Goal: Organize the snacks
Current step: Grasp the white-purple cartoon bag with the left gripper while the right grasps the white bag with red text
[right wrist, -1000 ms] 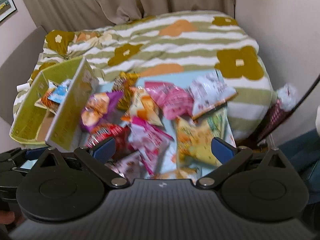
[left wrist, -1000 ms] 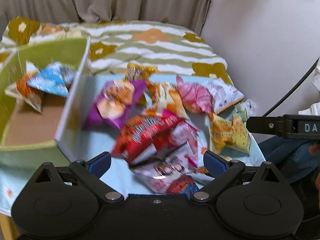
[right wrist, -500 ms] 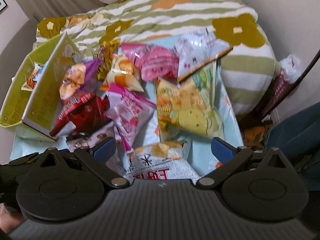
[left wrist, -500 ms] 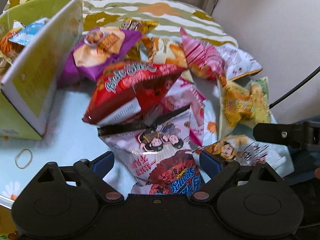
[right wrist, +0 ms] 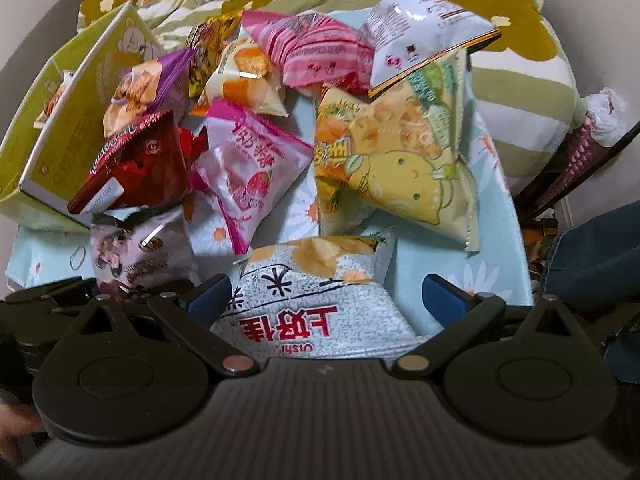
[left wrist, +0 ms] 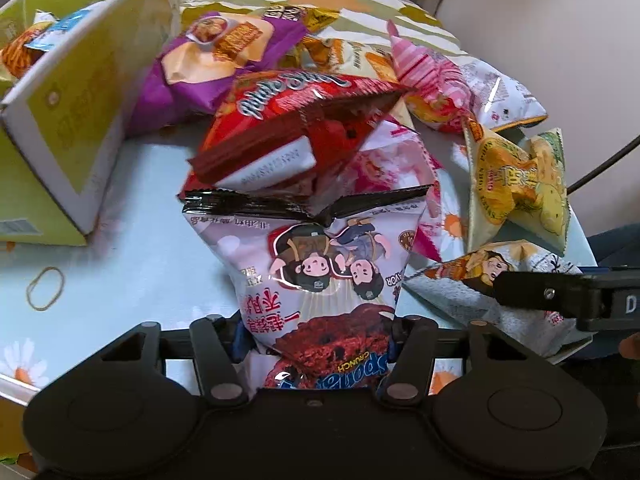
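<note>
Several snack bags lie heaped on a light blue daisy cloth (left wrist: 132, 248). My left gripper (left wrist: 316, 340) points steeply down, its jaws closing, and both pads press the sides of a pale purple cookie bag (left wrist: 320, 264). A red bag (left wrist: 288, 120) leans on that bag's far end. In the right wrist view, my right gripper (right wrist: 326, 296) stands open over a white rice-cracker bag (right wrist: 304, 312), which lies between the fingers without the pads touching it. The green box (left wrist: 60, 120) stands at the left with a few snacks inside.
A purple bag (left wrist: 208, 64), pink bags (right wrist: 316, 52) and a yellow bag (right wrist: 400, 168) lie beyond. A rubber band (left wrist: 46, 289) rests on the cloth at the left. A striped flowered blanket (right wrist: 516, 80) lies behind. A person's jeans-clad leg (right wrist: 592, 264) is at the right.
Both grippers have dropped toward the table. The left jaws have narrowed from wide open onto the pale purple cookie bag. The white bag now lies between the right fingers.
</note>
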Motion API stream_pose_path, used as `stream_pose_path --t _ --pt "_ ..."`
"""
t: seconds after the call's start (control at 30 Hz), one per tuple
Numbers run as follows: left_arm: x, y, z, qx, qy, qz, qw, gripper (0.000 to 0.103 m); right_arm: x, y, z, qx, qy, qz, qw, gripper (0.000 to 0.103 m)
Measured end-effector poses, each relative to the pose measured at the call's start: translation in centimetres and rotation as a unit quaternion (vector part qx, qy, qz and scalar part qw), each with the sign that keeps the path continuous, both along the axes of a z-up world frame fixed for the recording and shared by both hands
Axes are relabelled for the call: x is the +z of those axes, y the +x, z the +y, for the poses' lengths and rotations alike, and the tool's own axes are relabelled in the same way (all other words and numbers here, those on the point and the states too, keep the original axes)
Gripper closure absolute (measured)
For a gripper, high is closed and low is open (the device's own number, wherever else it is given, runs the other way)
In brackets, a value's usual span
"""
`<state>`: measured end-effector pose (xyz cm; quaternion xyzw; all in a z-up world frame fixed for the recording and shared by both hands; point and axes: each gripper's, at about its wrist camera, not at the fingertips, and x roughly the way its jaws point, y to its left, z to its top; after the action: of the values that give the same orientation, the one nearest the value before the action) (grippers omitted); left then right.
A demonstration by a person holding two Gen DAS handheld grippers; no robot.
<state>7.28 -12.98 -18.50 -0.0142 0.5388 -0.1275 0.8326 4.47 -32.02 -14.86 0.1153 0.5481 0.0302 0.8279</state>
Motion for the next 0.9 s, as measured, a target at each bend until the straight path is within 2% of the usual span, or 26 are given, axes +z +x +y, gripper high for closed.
stream_pose_path --t 0.27,0.5,0.67,0.9 --pt "0.5 -0.1 1.5 0.020 0.002 -0.003 0.9998 0.042 -1.2 0.9 1.3 0.026 -0.014 0.014 0.999 0.000" --pt "1.1 -0.1 2.2 0.026 0.002 -0.007 0.9996 0.042 -1.9 1.2 1.4 0.024 -0.011 0.018 0.999 0.001" --pt "1.8 -0.2 2.5 0.024 0.000 -0.012 0.9996 0.042 -1.4 1.0 1.6 0.023 -0.017 0.008 1.000 0.009" --pt "3.8 -0.9 2.9 0.016 -0.001 -0.033 0.9993 0.042 0.3 -0.3 2.5 0.016 -0.002 -0.009 1.000 0.010"
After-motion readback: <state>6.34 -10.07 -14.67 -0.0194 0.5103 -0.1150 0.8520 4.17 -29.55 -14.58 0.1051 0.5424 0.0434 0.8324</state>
